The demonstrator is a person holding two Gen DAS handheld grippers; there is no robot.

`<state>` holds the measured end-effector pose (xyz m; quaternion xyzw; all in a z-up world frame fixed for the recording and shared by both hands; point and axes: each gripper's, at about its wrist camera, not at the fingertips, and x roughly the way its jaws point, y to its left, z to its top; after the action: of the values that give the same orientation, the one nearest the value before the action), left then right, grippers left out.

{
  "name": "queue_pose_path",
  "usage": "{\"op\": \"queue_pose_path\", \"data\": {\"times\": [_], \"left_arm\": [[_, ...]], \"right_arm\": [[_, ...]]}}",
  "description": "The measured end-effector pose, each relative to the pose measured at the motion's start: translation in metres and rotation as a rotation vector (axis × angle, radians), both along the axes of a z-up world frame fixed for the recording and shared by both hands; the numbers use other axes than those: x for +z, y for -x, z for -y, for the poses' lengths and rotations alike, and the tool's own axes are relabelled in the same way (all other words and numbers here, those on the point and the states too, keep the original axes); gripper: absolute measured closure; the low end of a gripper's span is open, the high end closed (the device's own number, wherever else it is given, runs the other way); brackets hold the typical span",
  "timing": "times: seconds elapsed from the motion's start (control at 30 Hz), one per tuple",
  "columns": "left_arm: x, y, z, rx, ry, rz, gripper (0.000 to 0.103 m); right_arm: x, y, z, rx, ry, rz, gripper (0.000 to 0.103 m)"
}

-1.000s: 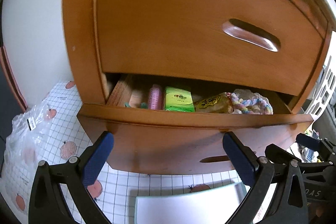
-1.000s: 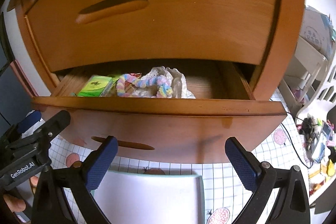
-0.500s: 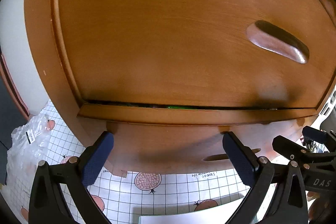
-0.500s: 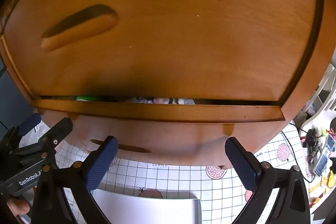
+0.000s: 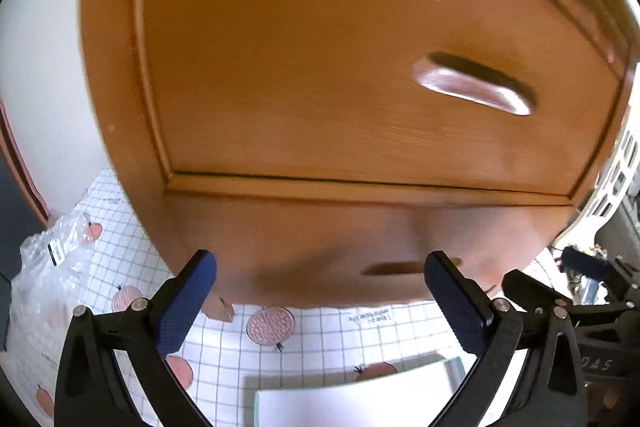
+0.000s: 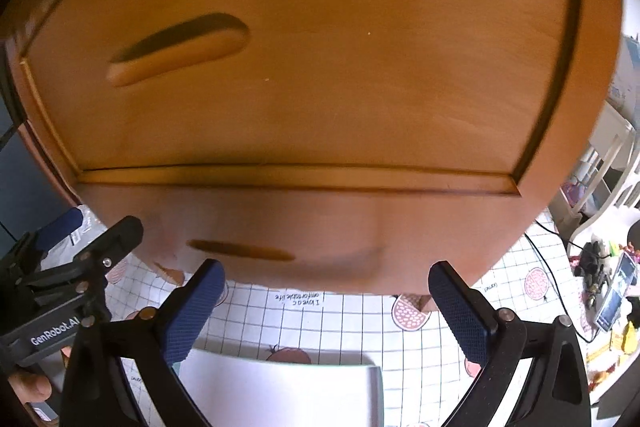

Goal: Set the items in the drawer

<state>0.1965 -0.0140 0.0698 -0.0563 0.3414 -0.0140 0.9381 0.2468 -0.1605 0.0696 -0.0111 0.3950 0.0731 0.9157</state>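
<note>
Straight ahead at twelve o'clock of both claws, the lower drawer (image 5: 360,227) sits pushed flush into the cabinet, its long front running three to nine. Left claw (image 5: 320,301) and right claw (image 6: 326,307) gape wide, empty, equally near it above the tabletop (image 6: 340,319).

This looks like a home room. A wooden cabinet (image 5: 340,99) with carved drawer handles (image 6: 180,47) stands on a white grid-pattern cloth (image 6: 340,323) printed with pink fruit, and white shelving (image 6: 608,155) with household clutter sits at the right edge.
</note>
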Motion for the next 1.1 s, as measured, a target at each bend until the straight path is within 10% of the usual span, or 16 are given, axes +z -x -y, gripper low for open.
{"op": "queue_pose_path", "data": {"times": [1.1], "left_arm": [[-0.022, 0.167, -0.019, 0.021, 0.022, -0.052, 0.000]], "right_arm": [[-0.020, 0.188, 0.009, 0.042, 0.041, -0.003, 0.000]]}}
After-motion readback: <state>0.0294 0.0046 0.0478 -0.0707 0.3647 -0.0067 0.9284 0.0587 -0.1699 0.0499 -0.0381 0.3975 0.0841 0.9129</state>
